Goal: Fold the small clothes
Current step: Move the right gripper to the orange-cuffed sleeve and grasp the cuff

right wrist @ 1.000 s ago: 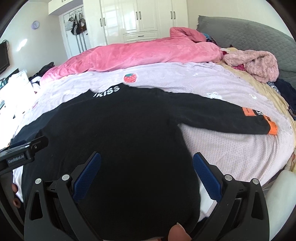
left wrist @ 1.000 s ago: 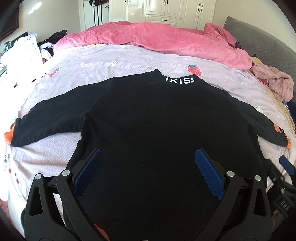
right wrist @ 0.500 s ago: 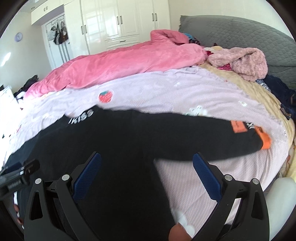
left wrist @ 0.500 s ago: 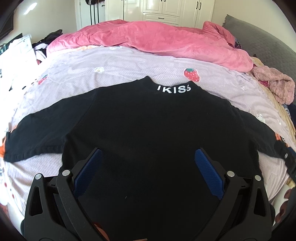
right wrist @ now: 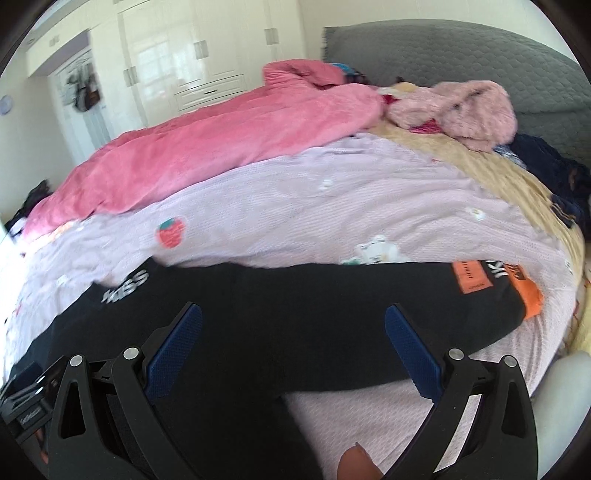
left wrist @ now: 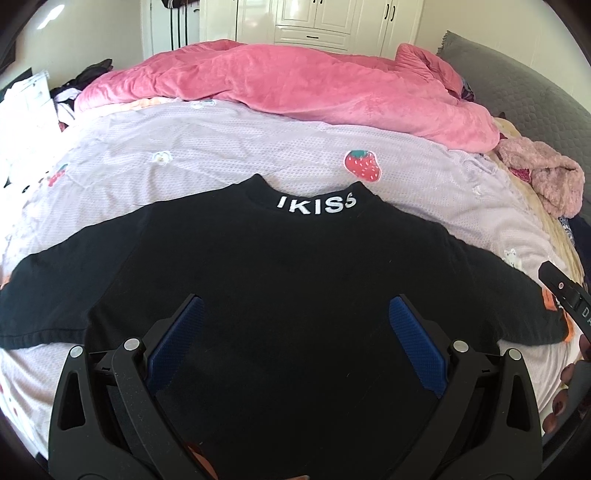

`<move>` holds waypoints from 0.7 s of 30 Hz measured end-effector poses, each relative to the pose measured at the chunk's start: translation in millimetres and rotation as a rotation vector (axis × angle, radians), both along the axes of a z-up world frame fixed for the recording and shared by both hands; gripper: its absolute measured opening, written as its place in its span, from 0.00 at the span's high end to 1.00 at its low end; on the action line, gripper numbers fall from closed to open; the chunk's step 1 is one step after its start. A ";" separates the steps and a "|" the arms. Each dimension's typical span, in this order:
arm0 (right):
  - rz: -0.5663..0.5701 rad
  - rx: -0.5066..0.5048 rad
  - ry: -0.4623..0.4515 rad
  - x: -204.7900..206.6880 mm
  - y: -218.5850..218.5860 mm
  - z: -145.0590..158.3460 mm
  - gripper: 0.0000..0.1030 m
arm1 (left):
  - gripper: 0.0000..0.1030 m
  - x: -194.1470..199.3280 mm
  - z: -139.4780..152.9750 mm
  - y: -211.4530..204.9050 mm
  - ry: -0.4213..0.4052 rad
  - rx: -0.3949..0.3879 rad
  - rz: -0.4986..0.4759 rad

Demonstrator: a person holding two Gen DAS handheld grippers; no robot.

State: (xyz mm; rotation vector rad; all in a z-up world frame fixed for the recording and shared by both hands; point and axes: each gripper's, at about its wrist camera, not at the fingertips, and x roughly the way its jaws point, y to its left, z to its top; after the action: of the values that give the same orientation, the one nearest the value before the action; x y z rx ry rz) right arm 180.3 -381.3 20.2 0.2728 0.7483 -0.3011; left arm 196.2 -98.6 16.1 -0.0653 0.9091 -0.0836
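Note:
A small black long-sleeved top (left wrist: 288, 266) lies flat on the lilac bedsheet (left wrist: 221, 155), sleeves spread, with white "IKISS" lettering (left wrist: 317, 205) on its collar. My left gripper (left wrist: 295, 325) hovers open over the body of the top, nothing between its blue pads. In the right wrist view the same black top (right wrist: 258, 302) stretches its right sleeve to an orange cuff (right wrist: 530, 295) with an orange patch (right wrist: 472, 277). My right gripper (right wrist: 293, 332) is open above that sleeve near the armpit. The other gripper's body (left wrist: 565, 299) shows at the right edge of the left wrist view.
A pink quilt (left wrist: 295, 85) is bunched along the far side of the bed. A fluffy pink garment (right wrist: 465, 107) and dark clothes (right wrist: 546, 162) lie near the grey headboard (right wrist: 461, 55). White wardrobes (left wrist: 314, 18) stand behind. The sheet's right edge drops off by the cuff.
The right gripper has swung right, from over the body of the top to over its right sleeve. The left gripper shifted left and tilted up. Both stayed open.

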 end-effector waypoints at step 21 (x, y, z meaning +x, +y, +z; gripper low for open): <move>-0.382 0.046 0.023 -33.5 -119.1 -41.4 0.04 | 0.09 33.5 -37.6 -29.3 0.057 -0.025 -0.057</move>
State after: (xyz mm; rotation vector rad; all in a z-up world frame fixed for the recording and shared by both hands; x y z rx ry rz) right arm 146.8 -500.5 -21.1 0.4579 0.7240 -0.6499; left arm 229.7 -127.9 -21.5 -0.0649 0.9673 -0.1467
